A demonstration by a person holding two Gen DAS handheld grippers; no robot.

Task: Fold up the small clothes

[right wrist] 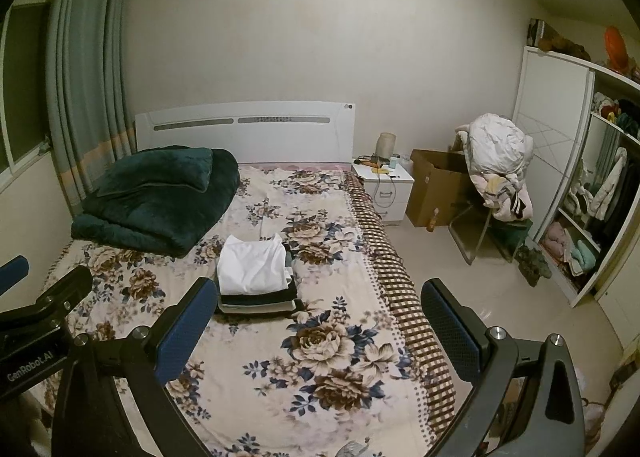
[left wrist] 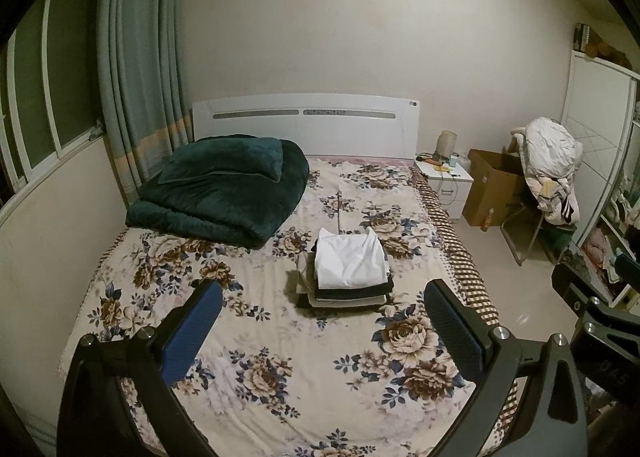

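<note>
Your bedroom spreads out past the foot of the bed (left wrist: 248,377), and the flowered sheet is your working surface, bare and flat across most of its width. Far left, a curtain (left wrist: 140,69) hangs by the window. Next comes the green quilt (left wrist: 224,193), folded and pushed up toward the headboard (left wrist: 304,121), likely so the middle stays free for folding. Right of centre on the sheet sits the stack of folded clothes (left wrist: 348,277): dark and pale layers squared up, with a white garment (left wrist: 352,259) on top, slightly rumpled. It looks parked there as the done pile, within easy reach. Further right, off the bed, you have a nightstand (left wrist: 444,181), a cardboard box (left wrist: 492,187) and a chair heaped with clothes (left wrist: 552,169), probably your source of further pieces.

Your left gripper (left wrist: 324,321) is held above the foot of the bed, tilted down toward the stack, jaws spread wide and holding nothing. Your right gripper (right wrist: 316,321) hangs beside it in much the same pose, aimed a little more toward the bed's right edge, also wide apart and empty. Neither touches cloth; I judge you are between garments.
</note>
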